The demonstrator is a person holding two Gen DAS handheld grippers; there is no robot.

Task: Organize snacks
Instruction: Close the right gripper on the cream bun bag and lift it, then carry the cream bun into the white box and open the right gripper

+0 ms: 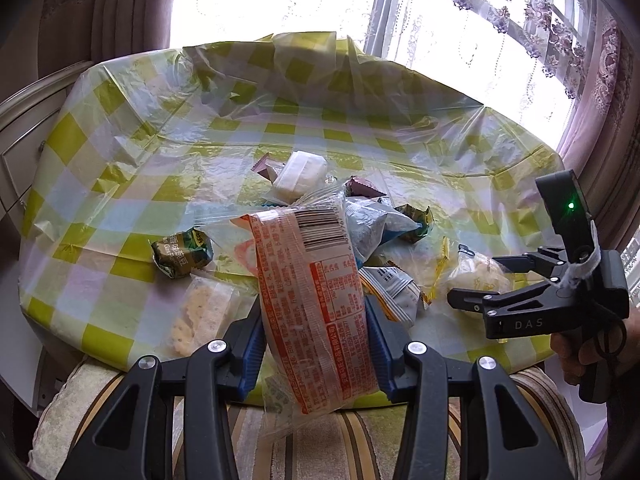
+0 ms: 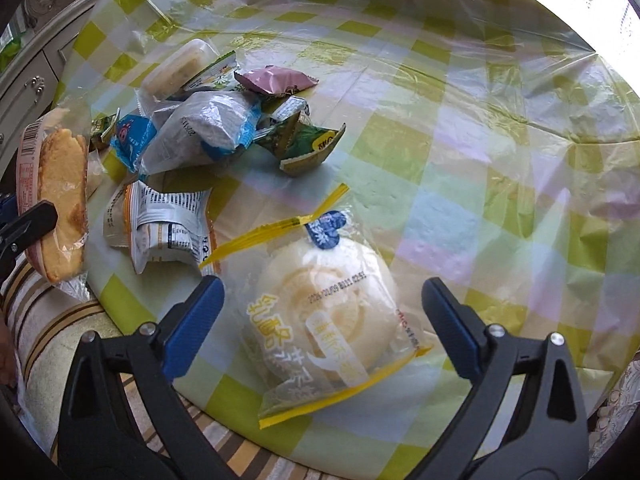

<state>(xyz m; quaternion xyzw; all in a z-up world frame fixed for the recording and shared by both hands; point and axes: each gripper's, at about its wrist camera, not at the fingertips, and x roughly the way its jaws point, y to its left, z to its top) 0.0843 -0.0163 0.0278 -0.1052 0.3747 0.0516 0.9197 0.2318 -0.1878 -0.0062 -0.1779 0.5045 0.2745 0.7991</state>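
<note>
Snacks are lying scattered across a table draped in a crinkled green-and-white checked plastic cloth [image 1: 120, 168], and the tongs are working among them. The left gripper [image 1: 316, 344] is clenching a long cake in a clear wrapper with orange print [image 1: 312, 288], its blue pads pressing on both sides of the packet, which is standing on edge and sticking out above the near edge of the table. The right gripper [image 2: 324, 324] is standing released, its jaws spread wide and hovering either side of a round white bun in a clear bag with yellow seams [image 2: 332, 312]; the pads are not touching the bag, which is lying flat on the cloth near the table's front edge. Just beyond the bun, a crumpled white-and-orange packet [image 2: 160, 224] is resting on the cloth. Farther back a loose heap is gathering a silvery blue-edged packet [image 2: 208, 128], a green wrapper [image 2: 308, 144], a pink wrapper [image 2: 276, 80] and a pale oblong cake in clear film [image 2: 176, 68]. In the left wrist view, a small dark green packet [image 1: 182, 252] is sitting apart to the left of the heap, with a clear bag of pale crackers [image 1: 204, 312] just in front of it. A person's hand [image 1: 568, 356] is gripping the right tool's handle at the frame's edge. Striped upholstery [image 1: 360, 440] is showing below the table, and lace curtains [image 1: 552, 28] are hanging at the bright window behind.
</note>
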